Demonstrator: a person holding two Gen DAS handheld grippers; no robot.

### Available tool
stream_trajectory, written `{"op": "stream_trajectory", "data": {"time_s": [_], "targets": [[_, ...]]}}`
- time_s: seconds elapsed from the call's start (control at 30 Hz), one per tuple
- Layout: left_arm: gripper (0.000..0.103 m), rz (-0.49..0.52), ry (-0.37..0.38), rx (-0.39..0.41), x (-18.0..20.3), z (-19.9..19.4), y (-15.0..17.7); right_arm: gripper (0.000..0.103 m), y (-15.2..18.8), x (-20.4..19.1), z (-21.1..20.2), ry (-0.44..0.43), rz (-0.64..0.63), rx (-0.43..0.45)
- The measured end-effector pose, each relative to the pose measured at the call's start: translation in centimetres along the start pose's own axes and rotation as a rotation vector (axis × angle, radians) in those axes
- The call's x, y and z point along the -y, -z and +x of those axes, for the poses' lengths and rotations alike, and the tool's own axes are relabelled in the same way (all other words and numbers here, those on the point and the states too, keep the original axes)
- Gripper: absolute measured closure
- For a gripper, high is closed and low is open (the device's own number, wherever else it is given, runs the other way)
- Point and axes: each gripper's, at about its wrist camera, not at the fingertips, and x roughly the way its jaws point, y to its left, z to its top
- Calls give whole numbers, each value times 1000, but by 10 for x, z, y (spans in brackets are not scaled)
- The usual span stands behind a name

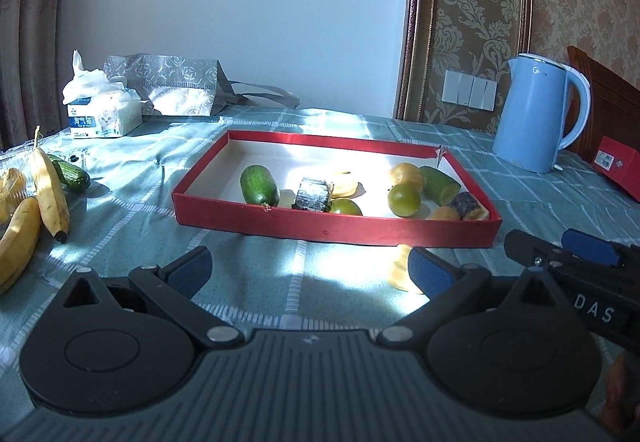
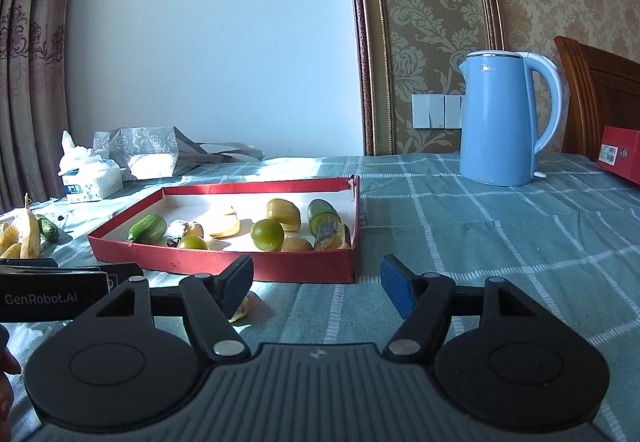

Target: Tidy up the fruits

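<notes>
A shallow red box (image 1: 336, 228) (image 2: 224, 258) lies on the checked cloth and holds several pieces: a cucumber piece (image 1: 259, 185) (image 2: 147, 228), green round fruits (image 1: 404, 201) (image 2: 267, 235), yellow pieces and dark-skinned chunks. Just in front of the box a yellow fruit piece (image 1: 400, 270) (image 2: 241, 309) lies on the cloth. My left gripper (image 1: 310, 266) is open, its right finger beside that piece. My right gripper (image 2: 316, 282) is open too, empty, its left finger next to the same piece. Bananas (image 1: 44, 186) (image 2: 28, 238) and a cucumber (image 1: 72, 174) lie at the far left.
A blue kettle (image 1: 540, 114) (image 2: 504, 118) stands at the back right, with a red carton (image 1: 620, 166) (image 2: 620, 154) beyond it. A tissue pack (image 1: 104, 114) (image 2: 90, 178) and a grey bag (image 1: 176, 86) sit at the back left. A wall and curtains rise behind the table.
</notes>
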Motion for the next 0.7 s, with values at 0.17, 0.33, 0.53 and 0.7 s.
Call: {"op": "stream_trajectory", "data": {"time_s": [0.17, 0.33, 0.53, 0.7], "targets": [[0, 7, -11, -1, 1, 0, 1, 33, 0, -1, 0, -6, -4, 0], [0, 32, -17, -3, 4, 1, 1, 33, 0, -1, 2, -9, 1, -11], [0, 51, -28, -4, 7, 1, 1, 33, 0, -1, 2, -8, 1, -10], [0, 77, -58, -6, 11, 1, 2, 33, 0, -1, 2, -9, 0, -13]]}}
